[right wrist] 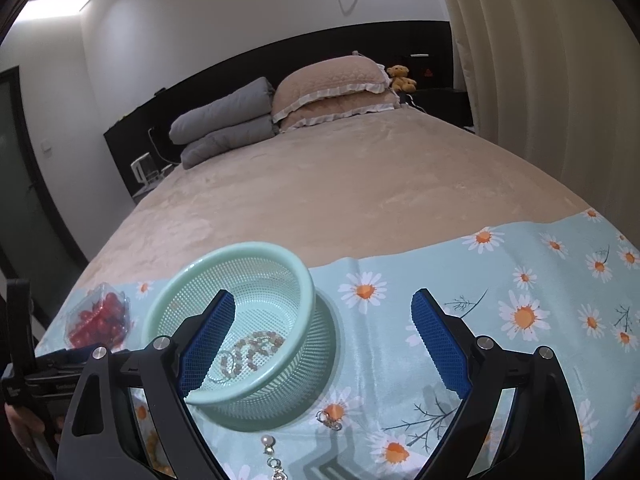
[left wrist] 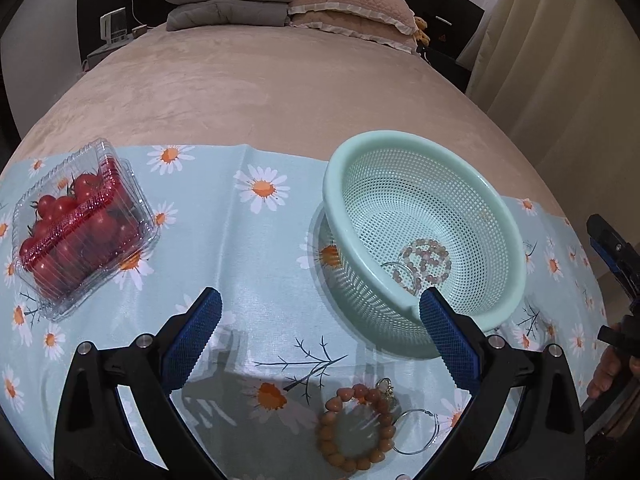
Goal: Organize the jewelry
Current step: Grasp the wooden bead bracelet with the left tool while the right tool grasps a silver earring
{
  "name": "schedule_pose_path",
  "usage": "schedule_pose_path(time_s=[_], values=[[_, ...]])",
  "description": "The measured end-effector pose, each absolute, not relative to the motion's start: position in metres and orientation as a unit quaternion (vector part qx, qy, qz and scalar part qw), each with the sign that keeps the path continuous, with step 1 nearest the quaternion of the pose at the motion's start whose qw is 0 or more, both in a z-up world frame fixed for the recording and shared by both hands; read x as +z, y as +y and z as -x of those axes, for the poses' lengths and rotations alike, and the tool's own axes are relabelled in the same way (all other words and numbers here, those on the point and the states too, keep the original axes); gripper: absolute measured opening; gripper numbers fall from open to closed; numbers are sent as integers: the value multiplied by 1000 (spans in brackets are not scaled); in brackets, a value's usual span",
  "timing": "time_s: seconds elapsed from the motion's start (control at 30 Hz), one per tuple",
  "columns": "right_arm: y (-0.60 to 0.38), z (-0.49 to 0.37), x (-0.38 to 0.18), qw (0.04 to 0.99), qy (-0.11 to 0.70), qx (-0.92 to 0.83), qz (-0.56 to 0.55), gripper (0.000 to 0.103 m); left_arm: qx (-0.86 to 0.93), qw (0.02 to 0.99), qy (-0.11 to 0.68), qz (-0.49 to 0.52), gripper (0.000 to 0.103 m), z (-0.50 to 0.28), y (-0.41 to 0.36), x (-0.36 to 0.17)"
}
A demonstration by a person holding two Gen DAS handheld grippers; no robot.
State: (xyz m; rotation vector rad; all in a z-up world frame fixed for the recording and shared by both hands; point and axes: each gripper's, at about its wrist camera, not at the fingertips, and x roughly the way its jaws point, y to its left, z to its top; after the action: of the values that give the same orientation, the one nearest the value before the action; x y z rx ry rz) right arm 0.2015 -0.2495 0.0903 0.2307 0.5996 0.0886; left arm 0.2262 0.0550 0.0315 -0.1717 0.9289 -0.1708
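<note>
A mint green perforated basket (left wrist: 496,216) stands on the daisy cloth and holds a pink bead bracelet (left wrist: 426,264) and a thin ring. It also shows in the right wrist view (right wrist: 224,264), with the bracelet (right wrist: 252,350) inside. An orange bead bracelet (left wrist: 356,426) with a thin hoop (left wrist: 418,430) and a small charm lies on the cloth between my left fingers. My left gripper (left wrist: 320,312) is open and empty above it. My right gripper (right wrist: 324,312) is open and empty, near the basket. Small earrings (right wrist: 330,420) and a pearl piece (right wrist: 267,442) lie before it.
A clear box of cherry tomatoes (left wrist: 80,228) sits at the left of the cloth (left wrist: 256,264). The cloth covers the foot of a beige bed (left wrist: 280,80), with pillows (left wrist: 352,8) and folded grey quilts at the far end. Curtains hang at the right.
</note>
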Motion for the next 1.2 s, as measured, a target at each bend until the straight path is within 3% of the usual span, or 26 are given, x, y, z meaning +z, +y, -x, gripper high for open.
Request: schedule_pose_path(time_s=[0.57,0.77,1.13,1.2], values=[[-249,-191,48,927,362,93,-36,85,-179,839,513,43,97,-196,71,-18],[-244,-194,25,914,390,115,-18,85,-190,834,516,-38,97,-184,58,-33],[-221,-202,-17,884,443,144,50,69,-182,840,499,-114,97,-173,41,-41],[-216,-205,-25,879,451,138,71,53,-173,842,492,-134,98,-172,36,-45]])
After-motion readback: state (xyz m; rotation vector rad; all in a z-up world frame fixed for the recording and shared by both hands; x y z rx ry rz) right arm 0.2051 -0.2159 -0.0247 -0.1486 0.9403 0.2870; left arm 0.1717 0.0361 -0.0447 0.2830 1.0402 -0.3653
